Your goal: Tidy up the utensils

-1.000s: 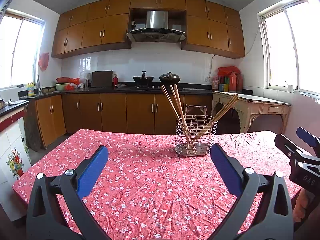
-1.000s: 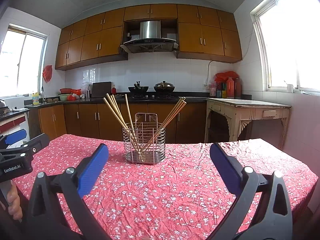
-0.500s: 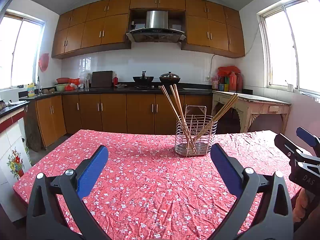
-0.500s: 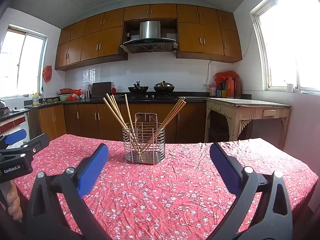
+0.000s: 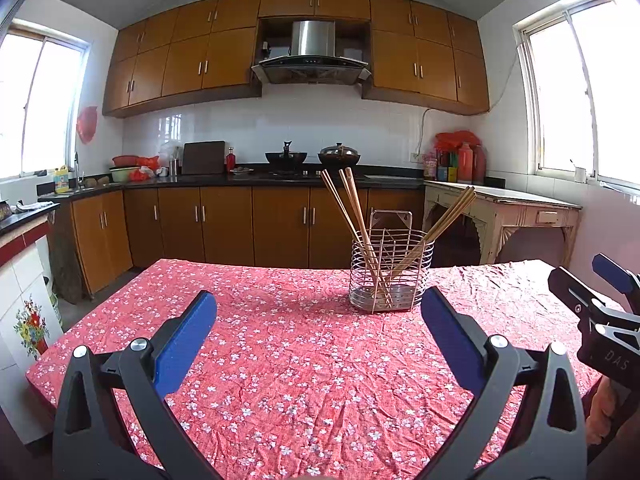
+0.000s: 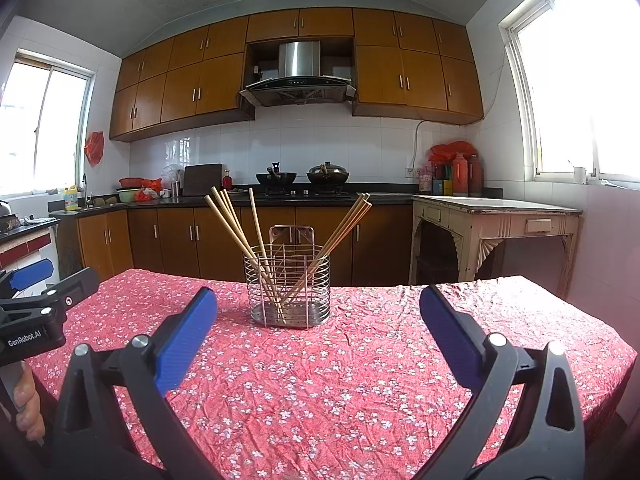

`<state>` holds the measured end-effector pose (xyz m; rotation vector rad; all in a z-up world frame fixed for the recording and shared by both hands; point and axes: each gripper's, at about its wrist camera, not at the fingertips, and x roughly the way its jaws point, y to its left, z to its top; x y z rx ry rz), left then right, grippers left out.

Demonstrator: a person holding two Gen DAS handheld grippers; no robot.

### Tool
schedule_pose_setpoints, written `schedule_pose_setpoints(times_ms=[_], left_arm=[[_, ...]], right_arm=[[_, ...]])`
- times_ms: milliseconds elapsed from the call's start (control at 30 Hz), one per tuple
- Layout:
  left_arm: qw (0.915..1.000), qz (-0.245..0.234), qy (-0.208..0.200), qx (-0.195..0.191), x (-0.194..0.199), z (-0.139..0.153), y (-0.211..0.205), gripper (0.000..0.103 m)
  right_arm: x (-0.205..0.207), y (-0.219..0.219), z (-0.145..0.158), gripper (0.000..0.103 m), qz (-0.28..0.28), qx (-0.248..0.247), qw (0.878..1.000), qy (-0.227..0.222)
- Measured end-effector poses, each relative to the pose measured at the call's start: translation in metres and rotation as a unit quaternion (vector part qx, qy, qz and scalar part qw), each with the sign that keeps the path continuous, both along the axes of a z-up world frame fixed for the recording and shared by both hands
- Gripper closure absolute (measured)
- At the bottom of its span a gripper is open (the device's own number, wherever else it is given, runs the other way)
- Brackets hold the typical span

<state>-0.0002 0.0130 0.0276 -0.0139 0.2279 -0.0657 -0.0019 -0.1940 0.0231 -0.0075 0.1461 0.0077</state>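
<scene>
Two grippers hover over the red flowered surface, the left gripper and the right gripper, each with jaws spread wide and holding nothing. Ahead, a wire basket stands upright holding several chopsticks that lean outward.

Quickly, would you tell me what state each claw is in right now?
Left claw: open, holding nothing.
Right claw: open, holding nothing.
</scene>
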Motion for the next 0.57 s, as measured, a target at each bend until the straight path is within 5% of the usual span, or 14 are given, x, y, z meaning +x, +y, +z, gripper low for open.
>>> schedule_pose_setpoints(times_ms=[567], left_arm=[[1.0000,0.004,-0.002,-0.001,-0.0018,0.0009,0.0049,0.002]], right_arm=[[-0.0006,-0.0004,0.0002,0.004,0.000,0.001,1.000,0.000]])
